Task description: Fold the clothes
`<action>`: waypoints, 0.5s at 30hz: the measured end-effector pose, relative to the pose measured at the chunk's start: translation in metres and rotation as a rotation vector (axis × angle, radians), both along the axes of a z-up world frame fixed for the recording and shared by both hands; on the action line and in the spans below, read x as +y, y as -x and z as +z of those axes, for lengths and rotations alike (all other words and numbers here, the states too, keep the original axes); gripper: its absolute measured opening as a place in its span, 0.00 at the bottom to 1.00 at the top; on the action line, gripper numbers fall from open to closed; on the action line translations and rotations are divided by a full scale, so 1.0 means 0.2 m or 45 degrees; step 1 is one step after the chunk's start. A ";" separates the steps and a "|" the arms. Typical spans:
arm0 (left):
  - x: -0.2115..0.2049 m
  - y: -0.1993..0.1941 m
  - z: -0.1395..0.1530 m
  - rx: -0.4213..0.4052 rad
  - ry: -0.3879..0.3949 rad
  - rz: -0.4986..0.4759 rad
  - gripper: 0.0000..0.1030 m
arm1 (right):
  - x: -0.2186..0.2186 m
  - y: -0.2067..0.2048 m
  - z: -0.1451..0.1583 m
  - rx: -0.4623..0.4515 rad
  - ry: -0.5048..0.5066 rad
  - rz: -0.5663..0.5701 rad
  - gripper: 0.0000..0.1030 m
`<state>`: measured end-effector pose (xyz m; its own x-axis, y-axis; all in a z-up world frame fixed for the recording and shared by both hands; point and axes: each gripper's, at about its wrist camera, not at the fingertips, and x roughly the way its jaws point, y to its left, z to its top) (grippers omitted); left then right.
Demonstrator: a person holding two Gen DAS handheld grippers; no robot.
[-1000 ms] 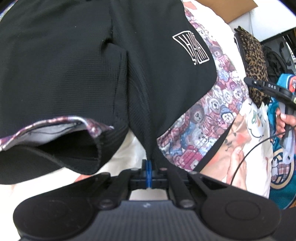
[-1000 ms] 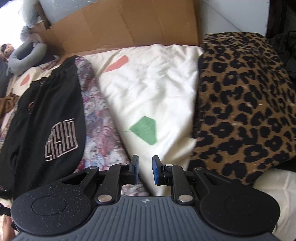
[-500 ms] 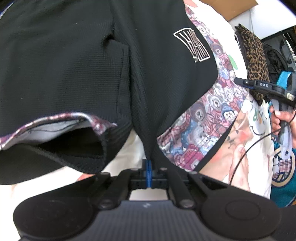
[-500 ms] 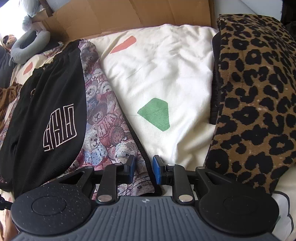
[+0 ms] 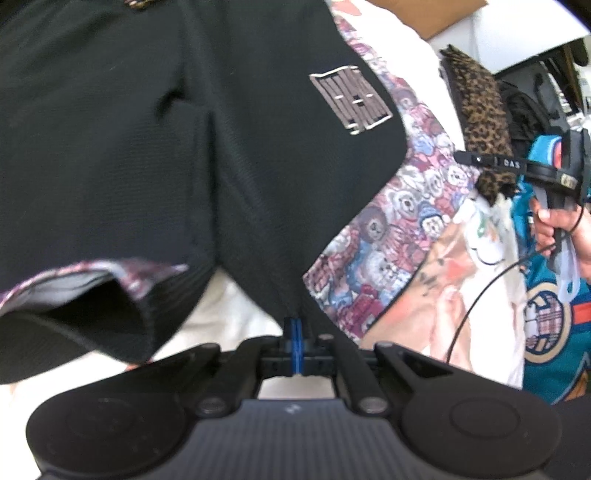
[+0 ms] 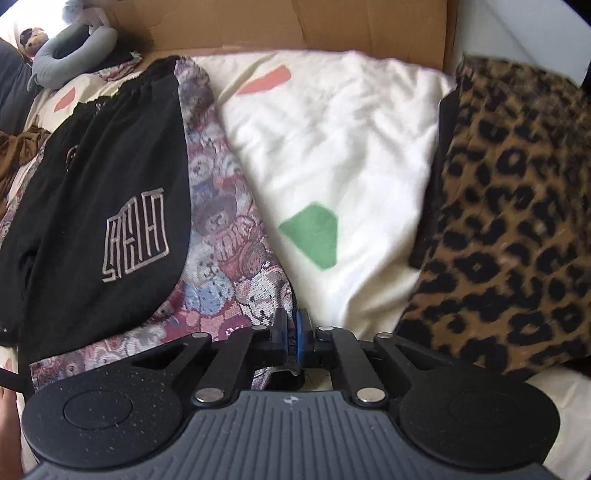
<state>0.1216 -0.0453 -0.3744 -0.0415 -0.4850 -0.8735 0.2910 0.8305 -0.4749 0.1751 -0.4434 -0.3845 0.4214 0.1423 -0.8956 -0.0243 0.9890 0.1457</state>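
The left gripper (image 5: 295, 338) has its jaws clenched on the black shorts (image 5: 155, 140); the right gripper (image 6: 291, 332) pinches the bear-print cloth (image 6: 229, 254) underneath. Both lie on the bed (image 6: 332, 147), a leopard-print cushion (image 6: 517, 229) at three o'clock.

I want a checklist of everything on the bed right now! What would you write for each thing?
Surface: white bedding with orange and green shapes.
Job's things: black shorts with a bear-print lining and an embroidered logo, spread on the bedding.
Clutter: leopard-print cloth to the right; teal jersey; brown garment; grey neck pillow.
Grippers: left gripper shut on the shorts' black hem; right gripper shut on the bear-print edge.
Cables: thin black cable hanging below the person's hand.
Surroundings: cardboard behind the bed.
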 end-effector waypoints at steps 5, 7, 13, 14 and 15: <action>-0.04 -0.03 0.06 -0.009 0.065 -0.022 0.00 | -0.03 -0.03 0.16 -0.046 0.071 -0.002 0.02; -0.05 -0.04 0.09 -0.018 0.089 -0.026 0.00 | -0.04 -0.04 0.23 -0.063 0.084 -0.007 0.02; -0.03 -0.05 0.14 -0.021 0.155 -0.010 0.00 | -0.04 -0.09 0.42 -0.140 0.134 0.001 0.02; -0.02 -0.05 0.15 -0.019 0.167 -0.005 0.00 | -0.03 -0.09 0.43 -0.149 0.150 0.006 0.02; -0.02 -0.05 0.14 -0.015 0.166 -0.011 0.00 | -0.03 -0.10 0.44 -0.154 0.171 0.013 0.02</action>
<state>0.1313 -0.0495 -0.3465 -0.0358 -0.5943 -0.8035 0.3040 0.7594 -0.5752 0.1943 -0.4500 -0.2969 0.5262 0.0292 -0.8498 -0.0434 0.9990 0.0074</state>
